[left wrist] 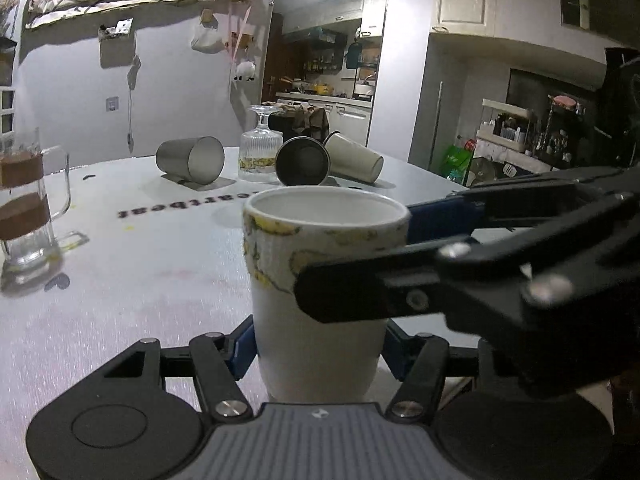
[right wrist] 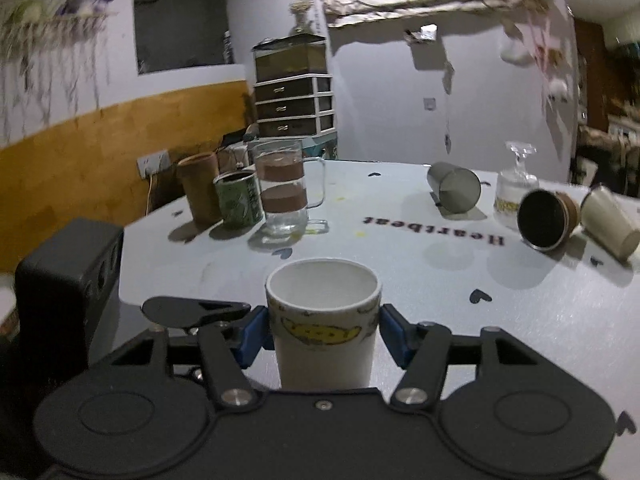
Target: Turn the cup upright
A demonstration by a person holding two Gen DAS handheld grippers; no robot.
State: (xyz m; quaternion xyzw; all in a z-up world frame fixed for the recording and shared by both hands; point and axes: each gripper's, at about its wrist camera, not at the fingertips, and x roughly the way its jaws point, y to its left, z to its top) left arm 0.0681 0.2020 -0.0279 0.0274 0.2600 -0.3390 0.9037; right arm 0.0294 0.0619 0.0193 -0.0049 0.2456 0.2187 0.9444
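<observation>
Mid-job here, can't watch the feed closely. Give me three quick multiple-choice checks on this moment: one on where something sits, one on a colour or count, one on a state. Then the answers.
1. Where does the glass mug with brown bands stand in the right wrist view?
A. Beside the green tin
B. Inside the grey tumbler
C. On the drawer unit

2. What colour is the pattern band on the white cup between the grippers?
A. Red
B. Yellow
C. Purple

3. How does that white cup stand?
A. On its side
C. Mouth down
B. Upright, mouth up

Answers:
1 A: it stands on the table right next to the tin.
2 B: yellow shapes ring it under the rim.
3 B: its open rim faces up, with the left gripper and right gripper pads flanking it.
</observation>
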